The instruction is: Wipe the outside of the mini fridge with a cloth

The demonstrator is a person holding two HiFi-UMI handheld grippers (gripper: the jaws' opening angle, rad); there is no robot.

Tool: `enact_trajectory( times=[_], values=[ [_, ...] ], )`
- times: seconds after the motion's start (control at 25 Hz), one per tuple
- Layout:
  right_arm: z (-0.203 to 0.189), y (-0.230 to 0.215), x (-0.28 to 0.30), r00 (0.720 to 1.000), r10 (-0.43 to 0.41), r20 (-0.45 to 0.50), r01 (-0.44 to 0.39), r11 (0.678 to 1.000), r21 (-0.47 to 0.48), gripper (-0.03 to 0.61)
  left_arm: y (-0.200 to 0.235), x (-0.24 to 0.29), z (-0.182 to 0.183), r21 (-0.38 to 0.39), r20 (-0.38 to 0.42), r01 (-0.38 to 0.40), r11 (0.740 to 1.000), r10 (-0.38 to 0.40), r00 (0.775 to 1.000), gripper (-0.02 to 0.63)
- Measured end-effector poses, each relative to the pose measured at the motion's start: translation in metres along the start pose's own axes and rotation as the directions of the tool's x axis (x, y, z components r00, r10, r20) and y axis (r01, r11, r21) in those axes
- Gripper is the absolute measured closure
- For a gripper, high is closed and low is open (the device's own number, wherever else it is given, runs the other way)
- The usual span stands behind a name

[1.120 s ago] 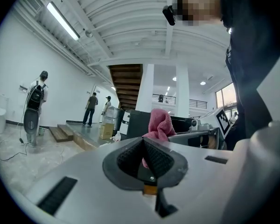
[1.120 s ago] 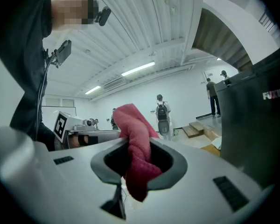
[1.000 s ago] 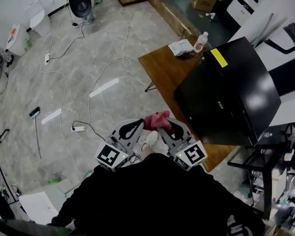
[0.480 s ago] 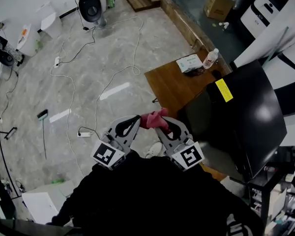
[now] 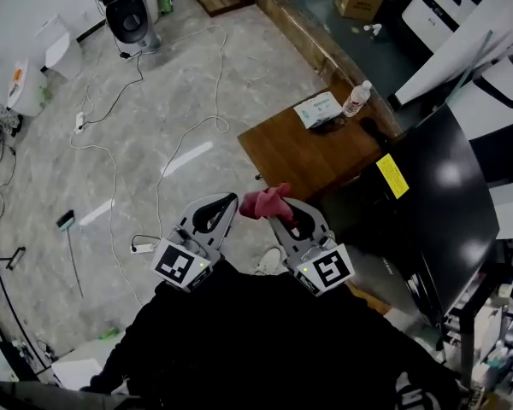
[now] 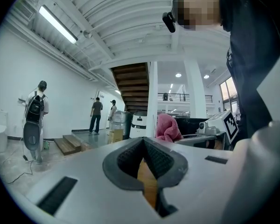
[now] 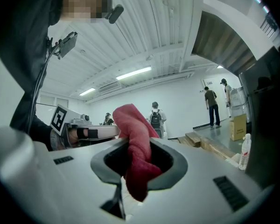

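1. Standing upright on the wooden table, just beside a tissue pack: a water bottle.
2. Trailing across the grey floor: white cables, a power strip.
3. Standing near wooden steps: two people; nearer, another person wearing a backpack.

Open floor at left, cables strewn, table and mini fridge blocking right

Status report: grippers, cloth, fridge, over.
Left gripper shut, empty. Right gripper shut on cloth. Cloth held short of fridge, no contact. Table with bottle beside fridge.
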State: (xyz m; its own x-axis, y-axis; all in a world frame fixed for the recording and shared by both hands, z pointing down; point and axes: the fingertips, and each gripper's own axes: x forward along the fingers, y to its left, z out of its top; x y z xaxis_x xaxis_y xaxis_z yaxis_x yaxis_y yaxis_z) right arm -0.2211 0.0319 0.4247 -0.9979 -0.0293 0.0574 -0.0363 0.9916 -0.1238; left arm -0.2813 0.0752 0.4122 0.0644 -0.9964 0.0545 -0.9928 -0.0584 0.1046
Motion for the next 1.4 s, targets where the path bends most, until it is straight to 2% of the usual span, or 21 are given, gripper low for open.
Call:
enact_trajectory(
  times=[0.24,0.4,0.56,0.76,1.08,1.32,1.4],
  values=[
    [0.006,-0.025,0.067,0.992,-0.124,-0.006,0.124,0.991,0.041,0.488,0.082,0.021,0.016,-0.003,0.010,0.093,0.996,-0.093,0.996,0.607],
    [0.011,-0.034,0.122,0.976,-0.217,-0.015,0.217,0.975,0.057,0.488,0.145,0.032,0.029,0.019,0.006,0.160,0.987,-0.160,0.987,0.607],
    [0.017,-0.048,0.173,0.949,-0.314,0.000,0.313,0.948,0.056,0.488,0.197,0.045,0.034,0.029,0.005,0.255,0.967,-0.255,0.967,0.607],
    [0.022,-0.057,0.216,0.902,-0.432,0.014,0.430,0.900,0.075,0.488,0.243,0.056,0.037,0.036,-0.019,0.362,0.932,-0.361,0.932,0.607],
    [0.033,-0.096,0.231,0.835,-0.548,0.042,0.542,0.834,0.106,0.488,0.264,0.109,0.041,0.010,-0.051,0.470,0.883,-0.469,0.882,0.607],
    [0.058,-0.160,0.218,0.763,-0.636,0.111,0.619,0.770,0.154,0.488,0.251,0.181,0.060,0.014,-0.062,0.555,0.832,-0.553,0.831,0.607],
    [0.061,-0.185,0.208,0.748,-0.653,0.119,0.633,0.755,0.169,0.488,0.240,0.207,0.061,0.018,-0.072,0.572,0.820,-0.569,0.819,0.607]
  ],
)
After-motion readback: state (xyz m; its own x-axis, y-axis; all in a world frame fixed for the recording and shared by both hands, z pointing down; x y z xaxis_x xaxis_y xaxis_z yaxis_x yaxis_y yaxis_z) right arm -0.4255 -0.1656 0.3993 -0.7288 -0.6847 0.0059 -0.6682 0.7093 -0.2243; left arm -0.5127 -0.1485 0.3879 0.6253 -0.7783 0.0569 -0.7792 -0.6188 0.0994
